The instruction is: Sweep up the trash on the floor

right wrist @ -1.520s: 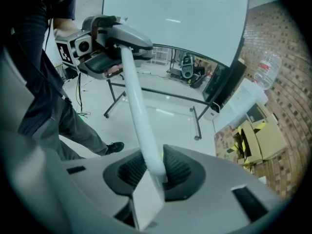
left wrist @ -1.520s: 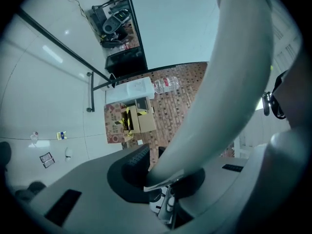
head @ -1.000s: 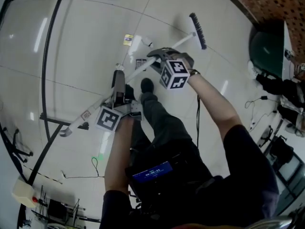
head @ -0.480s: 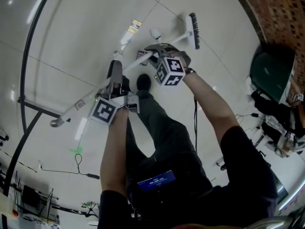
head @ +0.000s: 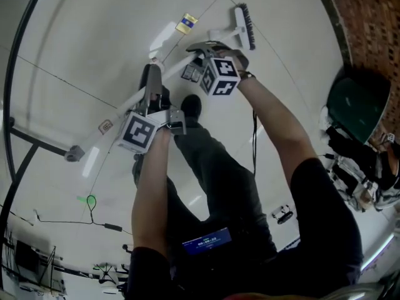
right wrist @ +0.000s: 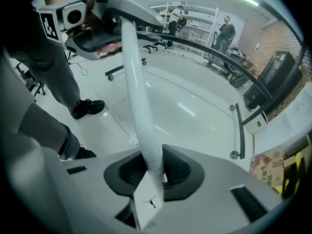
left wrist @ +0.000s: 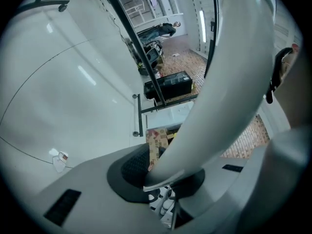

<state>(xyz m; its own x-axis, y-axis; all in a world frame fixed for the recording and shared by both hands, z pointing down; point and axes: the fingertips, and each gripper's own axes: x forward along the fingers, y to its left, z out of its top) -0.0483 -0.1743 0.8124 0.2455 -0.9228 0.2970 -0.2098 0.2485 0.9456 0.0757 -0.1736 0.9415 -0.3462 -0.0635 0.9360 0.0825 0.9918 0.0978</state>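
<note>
Broom's (head: 237,25) dark bristles (head: 245,27) swung nearer the trash (head: 186,22); left tongs (left wrist: 165,177), just-tightening right tongs (right wrist: 153,172) clamp its white handle (right wrist: 136,82).

In the head view the broom (head: 106,125) slants across the floor (head: 75,55). Its handle end is at 8 o'clock of the person's shoe (head: 190,107) and the broom head (head: 244,27) at 1 o'clock. Beyond the handle, at 12 o'clock of the shoe, a wrapper (head: 185,22) lies on the floor, with a scrap of paper (head: 161,40) near it at its 8 o'clock. A bin (head: 353,102) stands well apart at 3 o'clock. A frame bar (head: 37,138) lies near the handle end. In the left gripper view a cardboard box (left wrist: 156,140) stands on the floor behind the handle.
</note>
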